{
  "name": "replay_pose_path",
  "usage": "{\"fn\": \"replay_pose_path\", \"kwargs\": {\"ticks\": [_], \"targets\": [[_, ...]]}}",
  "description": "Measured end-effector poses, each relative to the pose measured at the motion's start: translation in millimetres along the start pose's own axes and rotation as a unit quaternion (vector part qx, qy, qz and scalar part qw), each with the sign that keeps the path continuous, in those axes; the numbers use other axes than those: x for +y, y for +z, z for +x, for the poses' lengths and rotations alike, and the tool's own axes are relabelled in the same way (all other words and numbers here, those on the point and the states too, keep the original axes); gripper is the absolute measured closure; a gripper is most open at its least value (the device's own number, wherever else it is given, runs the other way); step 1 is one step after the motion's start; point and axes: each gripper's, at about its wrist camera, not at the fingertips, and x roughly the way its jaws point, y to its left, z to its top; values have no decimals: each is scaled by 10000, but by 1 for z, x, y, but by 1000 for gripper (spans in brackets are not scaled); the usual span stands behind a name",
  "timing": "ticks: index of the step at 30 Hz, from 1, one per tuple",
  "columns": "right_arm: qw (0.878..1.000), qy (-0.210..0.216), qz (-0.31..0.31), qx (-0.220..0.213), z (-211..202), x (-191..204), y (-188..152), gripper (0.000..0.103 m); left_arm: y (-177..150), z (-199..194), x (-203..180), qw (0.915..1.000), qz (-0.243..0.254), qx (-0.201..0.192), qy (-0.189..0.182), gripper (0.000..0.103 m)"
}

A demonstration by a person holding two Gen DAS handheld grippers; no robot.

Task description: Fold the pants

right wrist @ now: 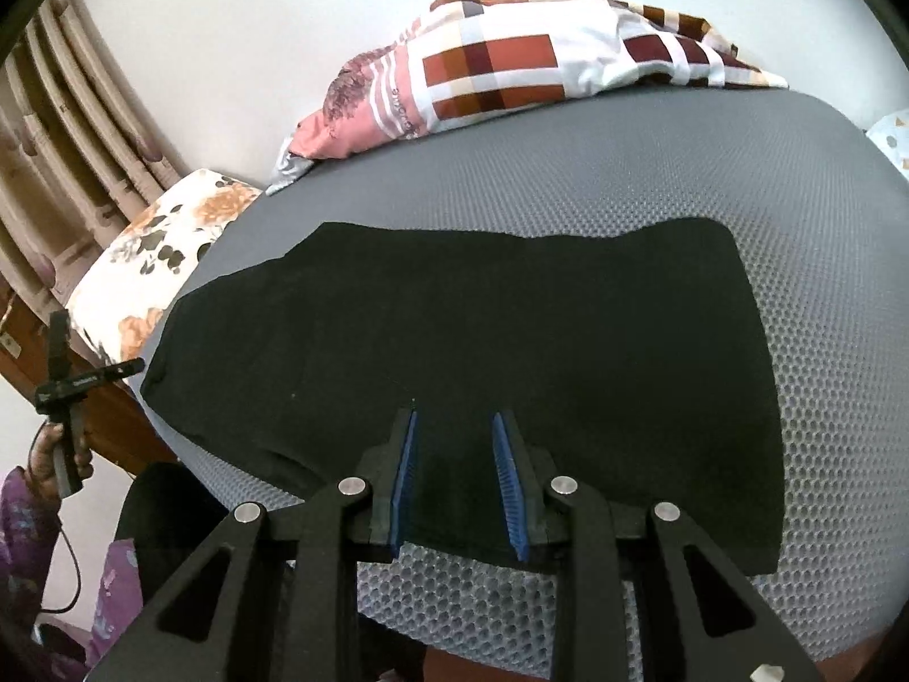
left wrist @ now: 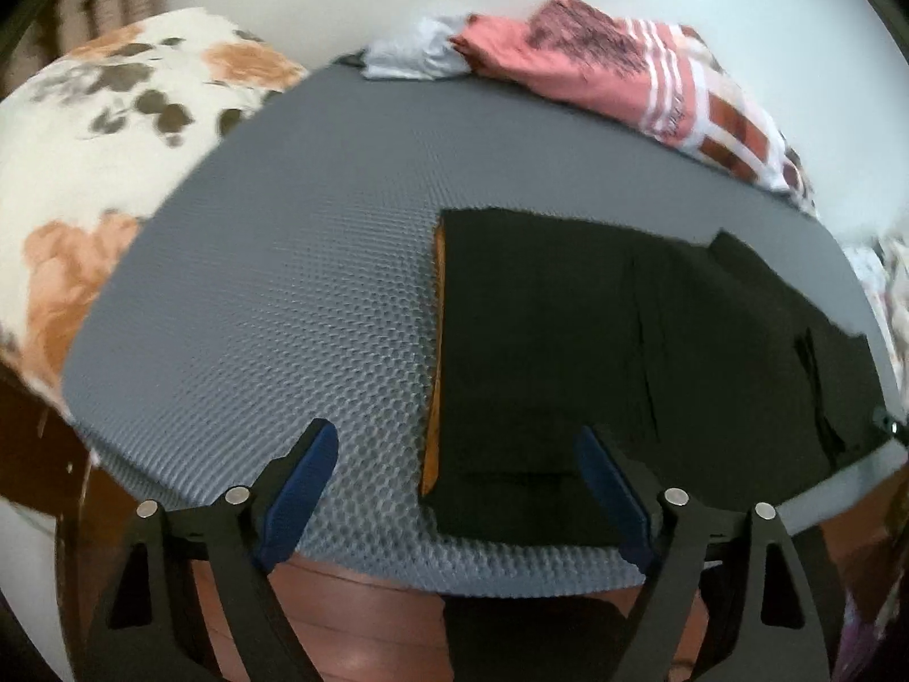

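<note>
Black pants (left wrist: 613, 358) lie folded flat on a grey honeycomb mat (left wrist: 284, 284); an orange strip shows along their left edge. My left gripper (left wrist: 454, 443) is wide open above the mat's near edge, its right finger over the pants' left near corner, holding nothing. In the right wrist view the pants (right wrist: 483, 329) spread across the mat (right wrist: 738, 170). My right gripper (right wrist: 454, 426) is partly open over the pants' near edge, with black cloth visible between the blue pads (right wrist: 404, 466); the pads are apart and not clamped.
A pile of pink, checked and grey clothes (left wrist: 596, 62) lies at the mat's far edge, also in the right wrist view (right wrist: 511, 62). A floral cushion (left wrist: 96, 142) sits left of the mat. The left gripper handle (right wrist: 62, 392) shows at far left. Brown floor lies below.
</note>
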Motion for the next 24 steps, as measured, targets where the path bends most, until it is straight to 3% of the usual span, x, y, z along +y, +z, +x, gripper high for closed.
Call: {"fn": "replay_pose_path", "kwargs": {"ticks": [3, 6, 8, 10, 11, 12, 13, 16, 20, 24], "targets": [[10000, -42, -14, 58, 2, 4, -1, 76, 6, 17, 2, 9993, 178, 208, -270, 18], [10000, -47, -21, 62, 2, 6, 3, 76, 13, 36, 8, 9931, 89, 571, -1021, 18], [10000, -46, 7, 58, 2, 6, 5, 76, 19, 42, 9, 9910, 90, 606, -1191, 19], [10000, -19, 59, 38, 1, 7, 8, 76, 27, 46, 10, 9893, -70, 630, -1311, 27], [10000, -2, 86, 32, 1, 7, 8, 76, 29, 47, 10, 9892, -149, 621, -1319, 38], [9999, 13, 123, 27, 1, 7, 8, 76, 31, 49, 8, 9918, -68, 584, -1136, 57], [9999, 21, 141, 21, 1, 7, 9, 76, 31, 50, 4, 9921, 54, 611, -1093, 62], [9997, 69, 243, -18, 0, 7, 9, 76, 31, 49, 0, 9936, 81, 530, -993, 70], [9990, 179, 402, -128, -2, 7, 12, 76, 34, 29, -5, 9942, -244, 254, -1012, 81], [9958, 608, 634, -273, -5, 12, 20, 76, 41, -8, -31, 9924, -300, -63, -1192, 86]]}}
